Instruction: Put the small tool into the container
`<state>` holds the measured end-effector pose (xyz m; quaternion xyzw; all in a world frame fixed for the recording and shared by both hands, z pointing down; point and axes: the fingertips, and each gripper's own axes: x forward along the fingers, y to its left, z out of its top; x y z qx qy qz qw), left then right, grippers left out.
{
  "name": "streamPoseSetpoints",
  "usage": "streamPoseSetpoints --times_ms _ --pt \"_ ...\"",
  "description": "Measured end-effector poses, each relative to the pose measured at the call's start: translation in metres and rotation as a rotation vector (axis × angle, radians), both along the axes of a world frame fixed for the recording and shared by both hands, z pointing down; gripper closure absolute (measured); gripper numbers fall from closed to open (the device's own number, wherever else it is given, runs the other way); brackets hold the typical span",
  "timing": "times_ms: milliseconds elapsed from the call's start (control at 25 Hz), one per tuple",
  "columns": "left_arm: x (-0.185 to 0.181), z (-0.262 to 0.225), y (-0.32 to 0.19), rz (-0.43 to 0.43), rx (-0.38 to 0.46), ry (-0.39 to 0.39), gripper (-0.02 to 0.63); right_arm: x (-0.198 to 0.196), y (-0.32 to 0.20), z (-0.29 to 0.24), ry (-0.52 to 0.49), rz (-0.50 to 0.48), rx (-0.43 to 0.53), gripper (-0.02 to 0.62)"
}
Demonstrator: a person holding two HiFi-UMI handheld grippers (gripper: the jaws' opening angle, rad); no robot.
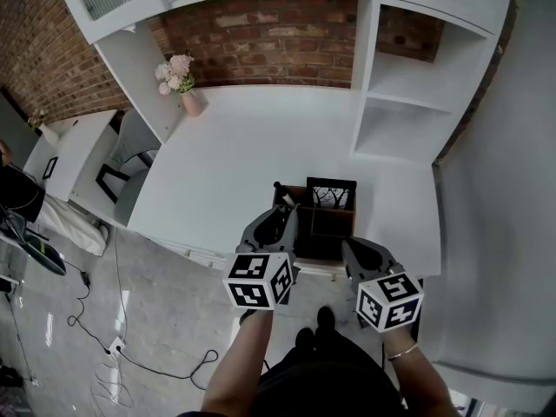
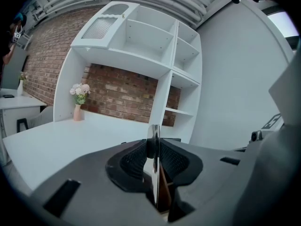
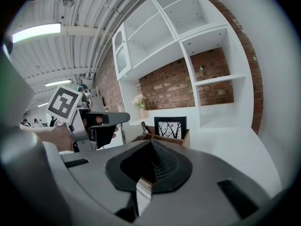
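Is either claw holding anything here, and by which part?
The left claw pinches the small tool along its thin shaft, one end protruding past the claw. The right claw is shut and empty.

White desk point(image 1: 252, 155) with shelving point(image 1: 404, 115) against a red brick wall point(image 1: 269, 29), pink flowers point(image 1: 175, 72) in a vase point(image 1: 194, 103), glossy grey floor point(image 1: 148, 311)

Head view steeply over shared container point(image 1: 326, 208)

Small tool point(image 2: 153, 142): slim, silvery shaft, upright, pinched between the jaws of left gripper point(image 1: 278, 220), brown wood of container just beneath. Container point(image 1: 331, 208): dark brown wooden box, open-topped, split into compartments, tree print on raised back panel point(image 1: 331, 195). Upright at near edge of white desk point(image 1: 226, 146).
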<state>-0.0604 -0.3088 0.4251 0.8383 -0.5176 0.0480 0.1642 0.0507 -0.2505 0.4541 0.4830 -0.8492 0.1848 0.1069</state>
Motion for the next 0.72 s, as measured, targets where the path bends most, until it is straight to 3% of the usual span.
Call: streamPoseSetpoints --times_ms 320,720 --pt "0.003 0.034 0.009 0.019 -0.082 -0.044 0.52 -0.001 0.001 0.004 0.001 -0.002 -0.008 0.591" --pt "-0.005 0.046 0.003 -0.002 -0.116 -0.063 0.519 -0.005 0.0 0.007 -0.005 -0.013 -0.016 0.591"
